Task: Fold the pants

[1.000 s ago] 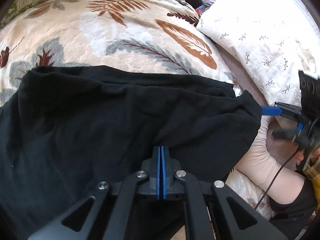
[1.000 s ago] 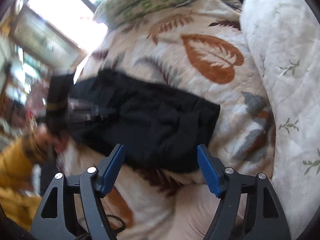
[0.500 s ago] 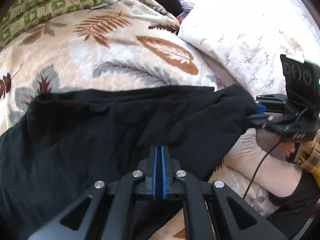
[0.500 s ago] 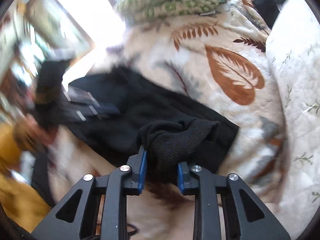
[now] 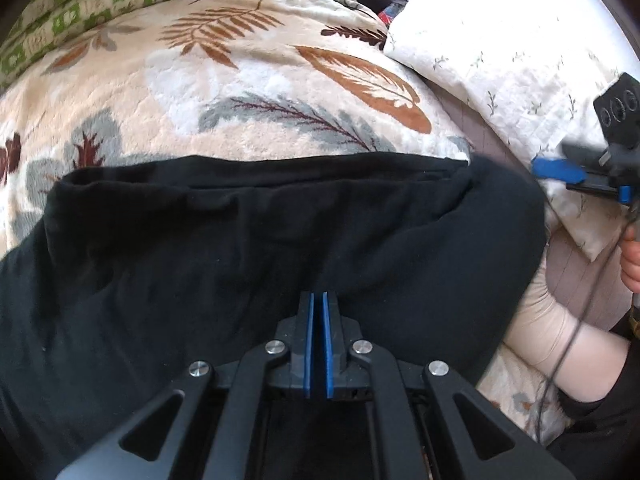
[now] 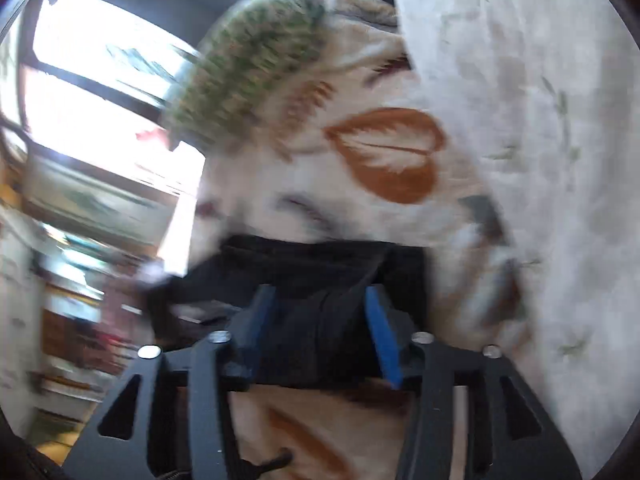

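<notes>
Left wrist view
- Pants [image 5: 248, 248]: black, spread wide across the leaf-print blanket [image 5: 240, 92] on the bed; far edge seen as a doubled, near-straight fold line; R end rounded, just short of the white floral pillow [image 5: 500, 52].
- Left gripper [image 5: 316, 308]: jaws pressed together, only a thin slit seen betw. the blue pads; tips laid against the near part of the pants. Whether cloth is pinched betw. the pads cannot be told.
- Right gripper [image 5: 560, 170]: seen at the R edge, over the pillow edge, apart from the pants' R end; blue pad bare; a hand [image 5: 632, 258] seen just below it.
- Other: green-patterned quilt [image 5: 68, 8] at top L; a cable [image 5: 572, 336] trailed down past a pale sleeve [image 5: 560, 340] at lower R.

Right wrist view (blurred)
- Right gripper [image 6: 320, 300]: jaws about half apart, having just been opened further after a closing; black pants cloth [image 6: 316, 276] seen betw. and beyond the blue pads, not pressed by them as far as can be judged.
- Pants: lying on the blanket, edge nearest the camera betw. the fingers; the blanket's orange leaf motif [image 6: 392, 156] beyond them.
- Other: pillow along the R side; bright window [image 6: 100, 64] at upper L; rest of the room smeared, not readable.
</notes>
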`<state>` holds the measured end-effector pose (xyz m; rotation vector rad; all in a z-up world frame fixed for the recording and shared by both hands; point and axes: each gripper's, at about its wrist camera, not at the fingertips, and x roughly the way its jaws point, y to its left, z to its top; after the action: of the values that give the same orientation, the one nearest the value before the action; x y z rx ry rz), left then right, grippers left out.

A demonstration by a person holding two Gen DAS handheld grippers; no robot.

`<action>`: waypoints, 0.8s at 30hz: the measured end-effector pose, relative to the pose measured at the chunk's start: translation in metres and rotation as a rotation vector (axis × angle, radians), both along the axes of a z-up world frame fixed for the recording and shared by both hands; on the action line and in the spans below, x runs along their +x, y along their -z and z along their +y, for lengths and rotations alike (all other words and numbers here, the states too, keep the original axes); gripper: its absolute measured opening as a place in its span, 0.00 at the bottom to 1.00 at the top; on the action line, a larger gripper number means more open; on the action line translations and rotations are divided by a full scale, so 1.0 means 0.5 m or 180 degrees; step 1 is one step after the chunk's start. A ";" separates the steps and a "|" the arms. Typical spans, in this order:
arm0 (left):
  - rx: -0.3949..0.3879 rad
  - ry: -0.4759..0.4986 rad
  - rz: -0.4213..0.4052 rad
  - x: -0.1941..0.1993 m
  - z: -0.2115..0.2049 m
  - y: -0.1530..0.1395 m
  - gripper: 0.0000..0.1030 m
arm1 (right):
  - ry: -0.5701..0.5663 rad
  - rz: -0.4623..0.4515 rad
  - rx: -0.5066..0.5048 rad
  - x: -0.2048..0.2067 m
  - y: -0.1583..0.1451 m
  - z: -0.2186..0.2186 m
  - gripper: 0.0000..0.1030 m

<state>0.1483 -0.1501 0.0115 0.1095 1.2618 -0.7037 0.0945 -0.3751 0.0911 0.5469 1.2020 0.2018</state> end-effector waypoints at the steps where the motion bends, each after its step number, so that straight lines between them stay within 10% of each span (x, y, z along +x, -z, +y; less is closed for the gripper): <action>1: 0.0035 0.0022 -0.0035 -0.004 -0.003 -0.003 0.06 | -0.0144 0.0237 -0.0529 0.001 0.018 0.020 0.60; 16: 0.0053 -0.0375 -0.0324 0.052 0.056 -0.046 0.08 | -0.0486 0.0098 -0.1021 0.014 0.117 0.065 0.59; 20: 0.0088 -0.0646 -0.0286 0.081 0.118 -0.033 0.08 | -0.0637 -0.0144 -0.1262 0.013 0.102 0.097 0.26; 24: -0.0020 -0.0902 -0.0190 0.098 0.165 -0.019 0.08 | -0.0652 -0.0290 -0.1521 0.010 0.077 0.110 0.16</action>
<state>0.1971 -0.0674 0.0208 -0.0528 1.1886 -0.4565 0.0996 -0.3202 0.0526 -0.0026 1.1665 0.1050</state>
